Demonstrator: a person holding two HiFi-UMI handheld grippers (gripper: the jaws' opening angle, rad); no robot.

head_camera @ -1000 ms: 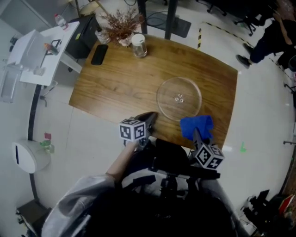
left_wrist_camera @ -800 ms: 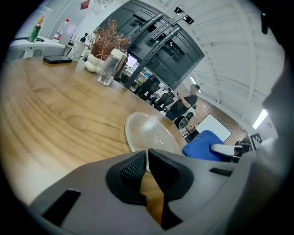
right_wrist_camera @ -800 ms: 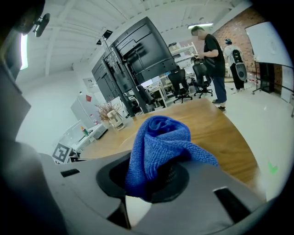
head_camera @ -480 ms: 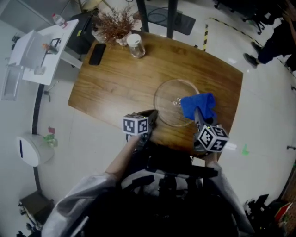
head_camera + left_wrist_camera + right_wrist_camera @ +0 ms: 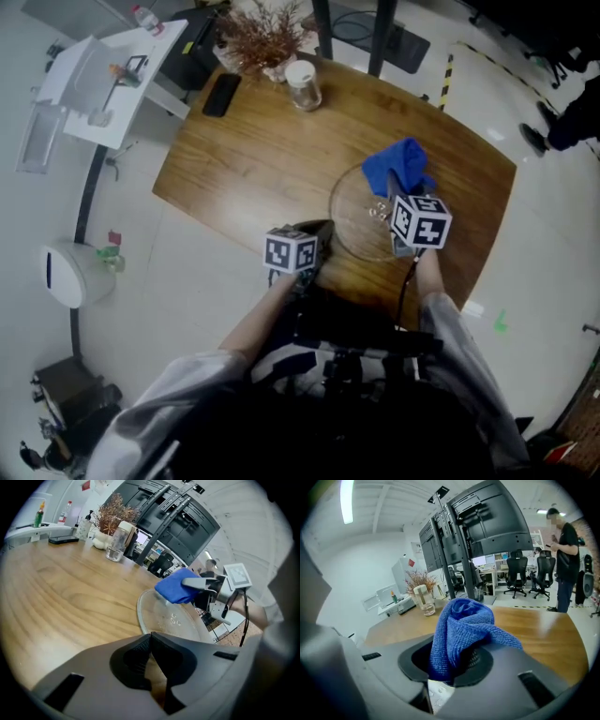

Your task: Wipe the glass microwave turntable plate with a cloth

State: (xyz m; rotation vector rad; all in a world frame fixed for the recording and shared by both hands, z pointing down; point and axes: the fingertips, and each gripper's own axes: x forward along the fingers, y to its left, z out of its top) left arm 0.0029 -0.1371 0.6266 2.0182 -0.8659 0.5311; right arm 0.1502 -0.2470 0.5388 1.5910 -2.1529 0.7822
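One nubbly blue cloth (image 5: 397, 169) overhangs round glass plate (image 5: 352, 223)

Plate (image 5: 352, 223) — far rim behind cloth (image 5: 398, 169)

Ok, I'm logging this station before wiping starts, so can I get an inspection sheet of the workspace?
Surface: wooden table, no spills seen.
Job's things: glass plate near the front edge; blue cloth over its far side, contact unclear.
Clutter: jar, phone, dried plant at the far edge.
Grippers: left gripper shut, empty; right gripper shut on the blue cloth.
Cables: one cable trailing from the right gripper.
Surroundings: white side table, office chairs, a person standing.
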